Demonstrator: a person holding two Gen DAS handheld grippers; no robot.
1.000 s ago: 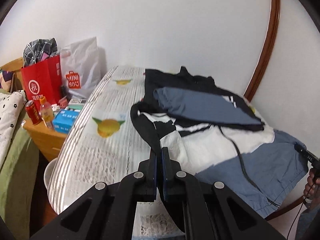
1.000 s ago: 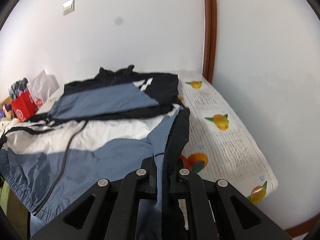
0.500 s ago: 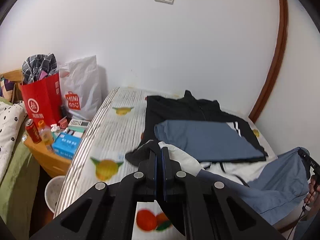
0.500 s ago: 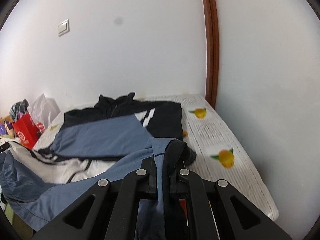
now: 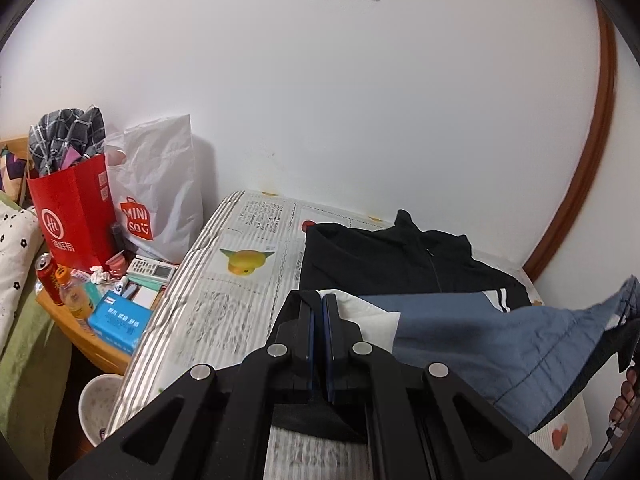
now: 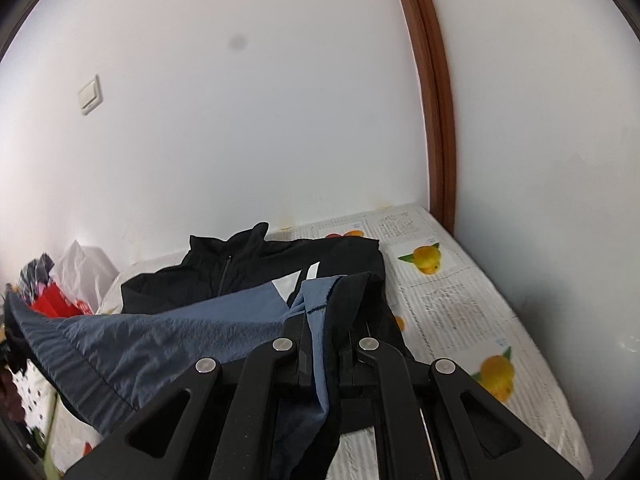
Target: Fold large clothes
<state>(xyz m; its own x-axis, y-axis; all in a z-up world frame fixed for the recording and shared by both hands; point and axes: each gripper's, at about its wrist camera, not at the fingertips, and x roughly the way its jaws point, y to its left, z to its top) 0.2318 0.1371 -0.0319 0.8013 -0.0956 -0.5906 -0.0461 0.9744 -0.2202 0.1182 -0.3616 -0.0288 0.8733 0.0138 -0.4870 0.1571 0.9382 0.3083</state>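
A black, blue and white jacket (image 5: 400,256) lies on the fruit-print table (image 5: 240,308), collar toward the wall. My left gripper (image 5: 318,300) is shut on one hem corner, with black cloth hanging under its fingers and white lining beside them. The blue lower panel (image 5: 480,340) hangs stretched to the right, lifted over the jacket's black chest. In the right wrist view my right gripper (image 6: 320,292) is shut on the other hem corner, blue and black fabric (image 6: 320,344) pinched between its fingers. The blue panel (image 6: 140,336) sags leftward above the black upper jacket (image 6: 224,264).
Left of the table a wooden side stand carries a red paper bag (image 5: 76,216), a white shopping bag (image 5: 160,200), a can, a bottle, a remote and a blue box (image 5: 116,324). A white bin (image 5: 98,408) stands below. The wall is close behind; a brown door frame (image 6: 436,120) is at right.
Both grippers have risen and travelled toward the wall with the hem, carrying the blue lower part up and over the jacket's upper half. The jaws stayed closed.
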